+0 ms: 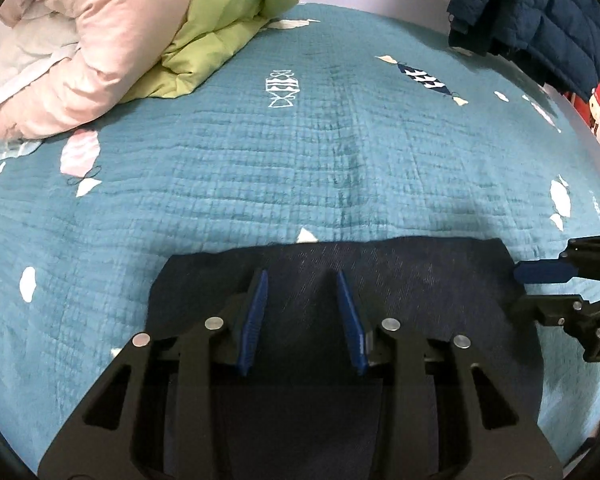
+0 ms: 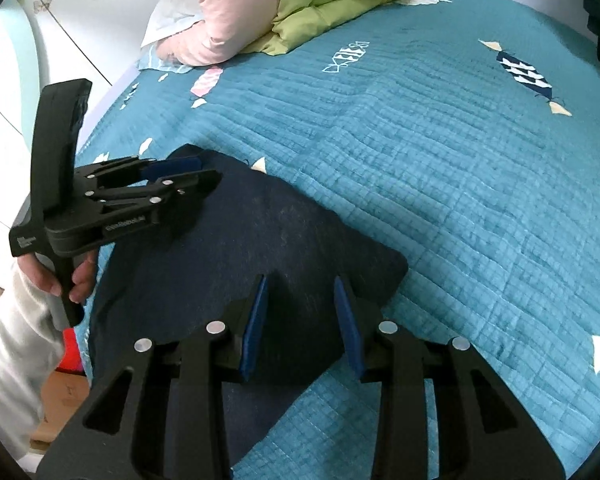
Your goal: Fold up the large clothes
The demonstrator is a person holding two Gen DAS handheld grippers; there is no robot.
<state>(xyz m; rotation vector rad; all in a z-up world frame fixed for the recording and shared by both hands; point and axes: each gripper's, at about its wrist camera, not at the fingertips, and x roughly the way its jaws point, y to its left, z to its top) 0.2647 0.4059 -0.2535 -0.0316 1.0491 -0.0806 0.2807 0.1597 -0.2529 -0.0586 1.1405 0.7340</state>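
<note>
A dark navy garment point(image 1: 420, 280) lies folded flat near the front edge of the bed, also in the right wrist view point(image 2: 260, 232). My left gripper point(image 1: 301, 280) hovers over its left half, jaws apart, with only the flat cloth showing below the blue pads. From the right wrist view the left gripper point(image 2: 204, 172) sits at the garment's far left corner, held by a hand point(image 2: 80, 276). My right gripper point(image 2: 301, 284) stands open over the garment's near right corner. In the left wrist view the right gripper point(image 1: 528, 288) sits at the cloth's right edge.
The teal quilted bedspread point(image 1: 300, 152) with fish patterns covers the bed. A pink padded coat point(image 1: 80, 52) and a green one point(image 1: 220, 20) are piled at the back left. A navy puffer jacket point(image 1: 540, 12) hangs at the back right. A white wardrobe point(image 2: 60, 20) stands beside the bed.
</note>
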